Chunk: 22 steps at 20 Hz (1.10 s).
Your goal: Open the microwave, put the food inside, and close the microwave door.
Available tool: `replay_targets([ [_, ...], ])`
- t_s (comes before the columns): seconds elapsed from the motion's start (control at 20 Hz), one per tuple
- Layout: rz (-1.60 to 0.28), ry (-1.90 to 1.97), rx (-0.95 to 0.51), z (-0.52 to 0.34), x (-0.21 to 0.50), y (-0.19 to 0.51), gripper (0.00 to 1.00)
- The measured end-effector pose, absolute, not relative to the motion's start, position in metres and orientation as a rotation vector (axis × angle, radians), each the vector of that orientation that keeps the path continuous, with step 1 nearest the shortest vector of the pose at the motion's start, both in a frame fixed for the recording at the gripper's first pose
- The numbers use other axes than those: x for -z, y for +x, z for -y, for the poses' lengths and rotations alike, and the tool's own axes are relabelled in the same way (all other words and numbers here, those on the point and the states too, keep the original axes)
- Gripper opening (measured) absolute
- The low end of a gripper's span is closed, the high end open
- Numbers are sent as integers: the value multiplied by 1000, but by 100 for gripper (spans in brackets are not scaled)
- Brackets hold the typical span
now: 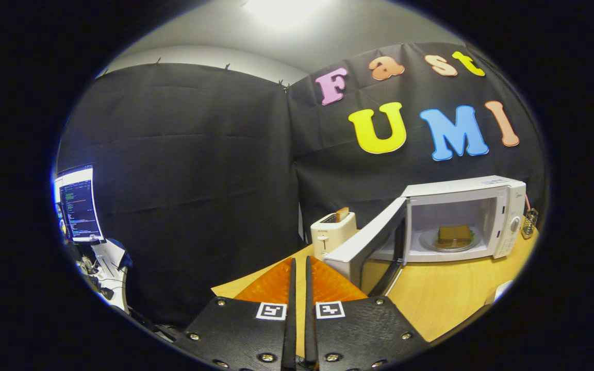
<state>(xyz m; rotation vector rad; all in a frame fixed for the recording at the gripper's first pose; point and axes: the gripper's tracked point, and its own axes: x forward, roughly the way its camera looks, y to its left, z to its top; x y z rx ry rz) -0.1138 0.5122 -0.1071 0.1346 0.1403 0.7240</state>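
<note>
Microwave (462, 219) door (364, 245) swung open, food (454, 234) on the plate (449, 242) inside.

Gripper view: gripper (300, 265) low over the worktop (446, 299), jaws nearly closed with a thin gap, holding nothing. Orange mat (276, 286) lies under the fingertips. Toaster (332, 232) just beyond them, left of the open door. Microwave stands well ahead, to the right.
</note>
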Motion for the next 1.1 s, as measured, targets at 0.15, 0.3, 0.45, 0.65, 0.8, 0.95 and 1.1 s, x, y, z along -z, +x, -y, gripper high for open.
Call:
replay_targets([
  [0.15, -131, 125, -693, -529, 108, -96, 7],
  [0.3, -173, 133, -640, -527, 125, -73, 7],
  [0.45, -187, 155, -655, -520, 129, -73, 1],
  [0.65, -133, 101, -591, -486, 127, -72, 1],
  [0.8, -112, 84, -502, -445, 130, -63, 1],
  [0.95, -90, 72, -370, -389, 132, -41, 1],
  [1.1, -65, 43, -227, -329, 131, -15, 1],
])
